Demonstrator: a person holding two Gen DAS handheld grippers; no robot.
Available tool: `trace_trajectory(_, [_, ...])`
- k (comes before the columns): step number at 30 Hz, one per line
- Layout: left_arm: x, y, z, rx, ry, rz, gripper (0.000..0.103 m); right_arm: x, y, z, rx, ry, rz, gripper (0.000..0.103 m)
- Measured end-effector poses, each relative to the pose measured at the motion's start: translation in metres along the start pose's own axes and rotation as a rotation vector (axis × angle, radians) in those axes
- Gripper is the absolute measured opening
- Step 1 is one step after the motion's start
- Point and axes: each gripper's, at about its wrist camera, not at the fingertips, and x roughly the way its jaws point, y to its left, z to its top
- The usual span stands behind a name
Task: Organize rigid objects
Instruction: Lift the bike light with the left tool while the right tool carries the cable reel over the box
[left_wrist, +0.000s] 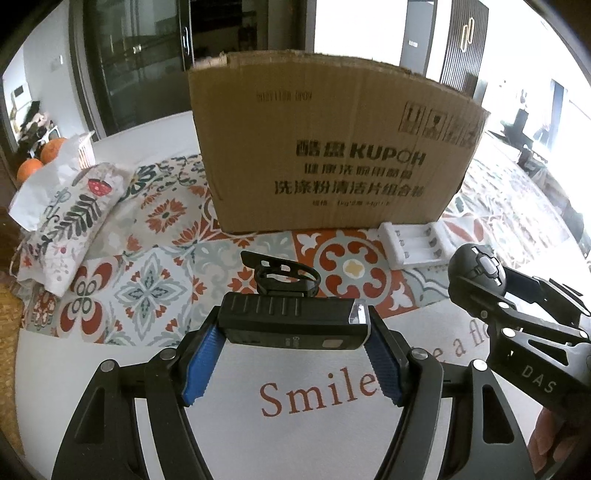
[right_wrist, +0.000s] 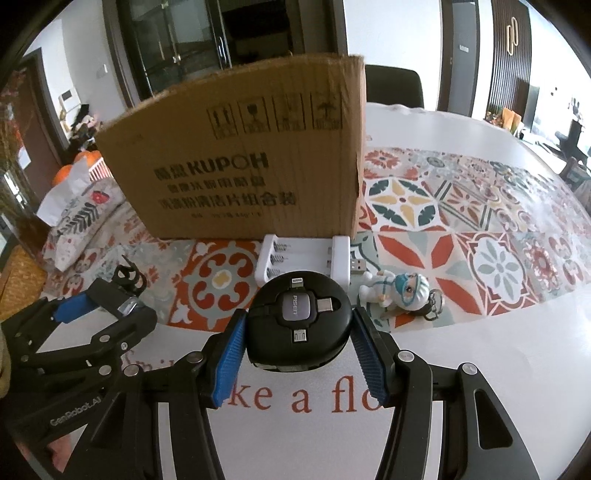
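blue-padded left gripper (left_wrist: 293, 341) is clamping a black bike light (left_wrist: 291, 321) across its short ends, lifted above the table (left_wrist: 92, 354); its mount ring is projecting forward. right gripper (right_wrist: 297, 341) is pinching a round black cable reel (right_wrist: 298, 325) at its widest part, its jaws closed only as far as the reel allows. both items are looking rigid, light and smooth-shelled, so slipping is likelier than crushing; flat or widest flanks are judged the best holds. beyond, a white battery charger (right_wrist: 303, 260) and a small figurine (right_wrist: 399, 293) are lying on the patterned mat (right_wrist: 461, 221). farthest, the cardboard box (right_wrist: 240, 155) is standing upright, apparently the destination.
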Motion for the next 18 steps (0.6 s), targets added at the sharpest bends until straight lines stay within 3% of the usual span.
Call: trace_trajectory(18, [-0.060, -0.001, 0.026, -0.007, -0.125, 0.003, 0.072, -0.055, 0.005, 0.023, 0.002, -0.126, 0.028, 0.057])
